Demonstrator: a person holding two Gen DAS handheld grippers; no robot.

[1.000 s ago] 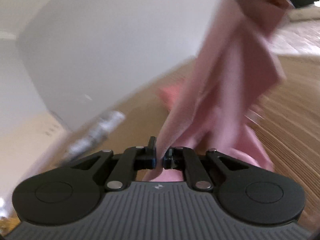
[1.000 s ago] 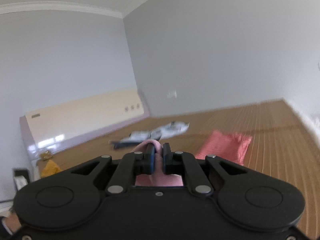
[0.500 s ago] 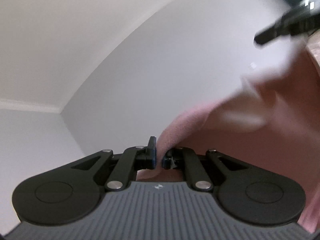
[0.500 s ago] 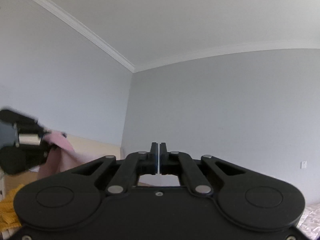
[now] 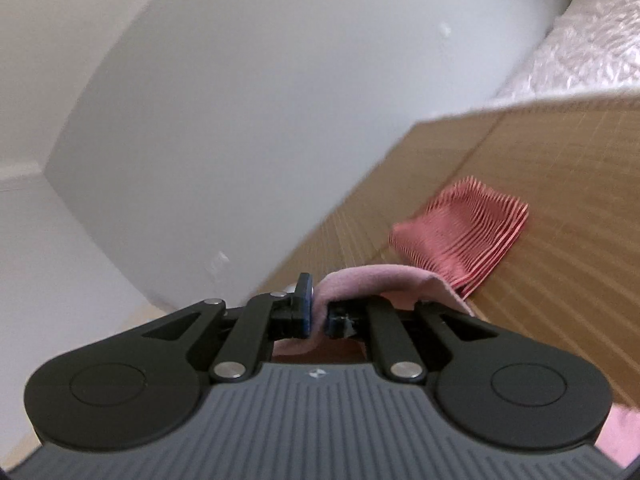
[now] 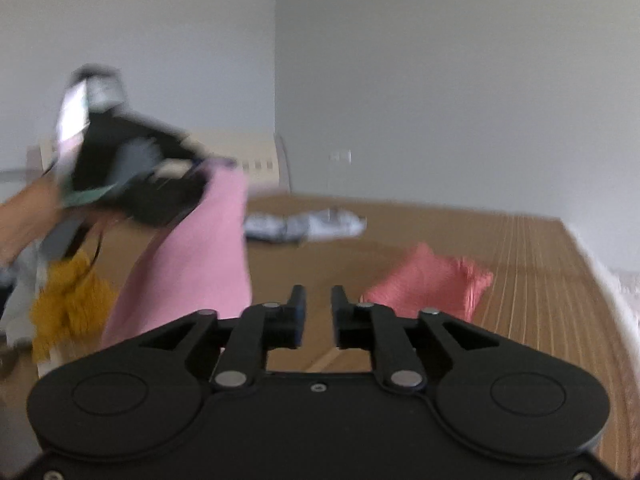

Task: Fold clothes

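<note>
A pink cloth (image 5: 384, 280) is pinched between the fingers of my left gripper (image 5: 318, 316), which is shut on its edge. In the right wrist view the same pink cloth (image 6: 192, 264) hangs down from the left gripper held high at the left, blurred by motion. My right gripper (image 6: 318, 312) is open with nothing between its fingers, above the mat. A folded red striped cloth (image 5: 464, 232) lies flat on the woven mat (image 5: 560, 240); it shows too in the right wrist view as the red cloth (image 6: 432, 284).
A crumpled grey-white garment (image 6: 304, 226) lies farther back on the mat (image 6: 520, 264). A mustard yellow garment (image 6: 68, 300) hangs at the left edge. A person's hand (image 6: 24, 216) holds the left gripper. Walls close off the back; a quilted bed surface (image 5: 580, 48) lies at the right.
My right gripper let go of the pink cloth and opened. Both grippers swung up and came back down; the cloth now hangs from the left gripper alone.
</note>
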